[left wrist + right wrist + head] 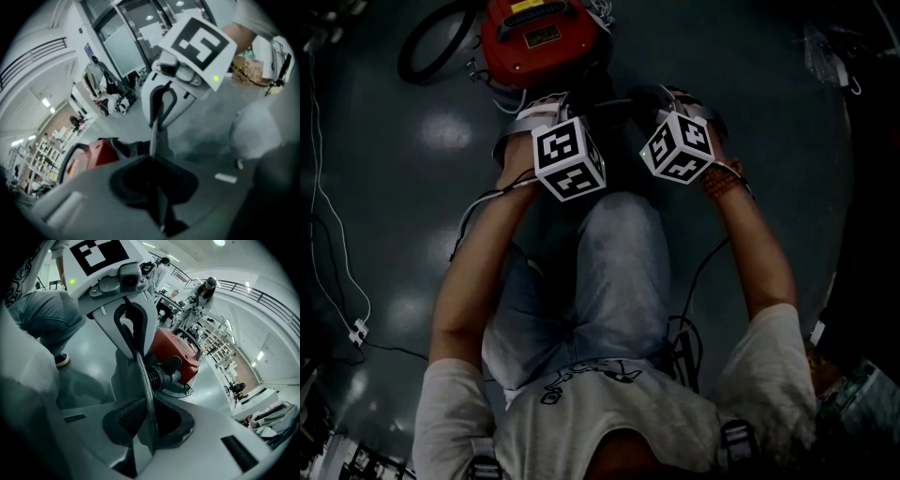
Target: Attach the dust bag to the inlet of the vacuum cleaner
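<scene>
So, L hand-held gripper (158, 187) and R hand-held gripper (145, 423) are both pinched tight on the grey dust bag (126, 380) — it's stretched btwn them, right by the black ribbed inlet (161, 373) of the red vacuum (177, 350) on the floor (750, 84).

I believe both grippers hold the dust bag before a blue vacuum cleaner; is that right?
Not quite: the vacuum cleaner is red, not blue, as the head view shows. The left gripper and right gripper do both hold the dust bag before it.
</scene>
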{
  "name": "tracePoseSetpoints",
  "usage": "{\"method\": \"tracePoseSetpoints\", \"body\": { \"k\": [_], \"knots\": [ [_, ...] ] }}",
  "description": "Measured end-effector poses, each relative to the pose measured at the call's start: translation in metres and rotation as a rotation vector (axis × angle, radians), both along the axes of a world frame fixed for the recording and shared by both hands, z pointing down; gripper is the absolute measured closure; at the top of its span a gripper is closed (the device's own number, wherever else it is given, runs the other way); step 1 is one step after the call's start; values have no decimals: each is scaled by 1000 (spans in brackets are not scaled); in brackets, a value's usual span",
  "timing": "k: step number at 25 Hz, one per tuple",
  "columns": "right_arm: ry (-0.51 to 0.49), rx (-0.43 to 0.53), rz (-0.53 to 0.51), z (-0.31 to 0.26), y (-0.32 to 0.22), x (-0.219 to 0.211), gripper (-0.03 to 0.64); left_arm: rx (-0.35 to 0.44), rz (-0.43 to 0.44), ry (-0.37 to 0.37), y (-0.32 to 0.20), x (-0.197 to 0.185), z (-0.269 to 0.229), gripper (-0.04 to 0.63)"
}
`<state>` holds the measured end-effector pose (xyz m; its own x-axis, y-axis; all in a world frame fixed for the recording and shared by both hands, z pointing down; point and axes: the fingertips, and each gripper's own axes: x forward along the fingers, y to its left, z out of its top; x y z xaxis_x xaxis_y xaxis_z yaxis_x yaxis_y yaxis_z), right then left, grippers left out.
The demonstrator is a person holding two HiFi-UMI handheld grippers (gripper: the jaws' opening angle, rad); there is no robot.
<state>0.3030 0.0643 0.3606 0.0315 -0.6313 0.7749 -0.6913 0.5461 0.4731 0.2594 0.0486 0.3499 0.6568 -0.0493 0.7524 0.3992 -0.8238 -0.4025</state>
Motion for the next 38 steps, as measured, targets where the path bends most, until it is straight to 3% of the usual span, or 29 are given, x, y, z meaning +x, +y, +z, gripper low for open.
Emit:
{"method": "tracePoseSetpoints", "body": {
  "k": [4, 9, 16, 22, 29, 35, 38],
  "knots": [
    [-22, 6, 15, -1, 0, 3, 578, 18, 30, -24, -1, 4, -2, 568],
    [67, -6, -42, -6, -9, 1, 578, -46, -37, 32, -3, -2, 1, 566],
    [5, 0, -1, -1, -5, 7, 578, 42, 18, -22, -7, 8, -5, 566],
    [98, 15, -44, -5, -15, 7, 575, -27, -40, 39, -6, 3, 1, 563],
    [11, 21, 4, 1, -10, 10, 575, 58, 2, -4, -13, 12, -6, 563],
    [102, 31, -52, -2, -21, 12, 571, -3, -63, 58, -15, 8, 0, 558],
    [77, 45, -41, -2, -21, 13, 571, 19, -52, 54, -14, 9, -2, 558]
  ]
}}
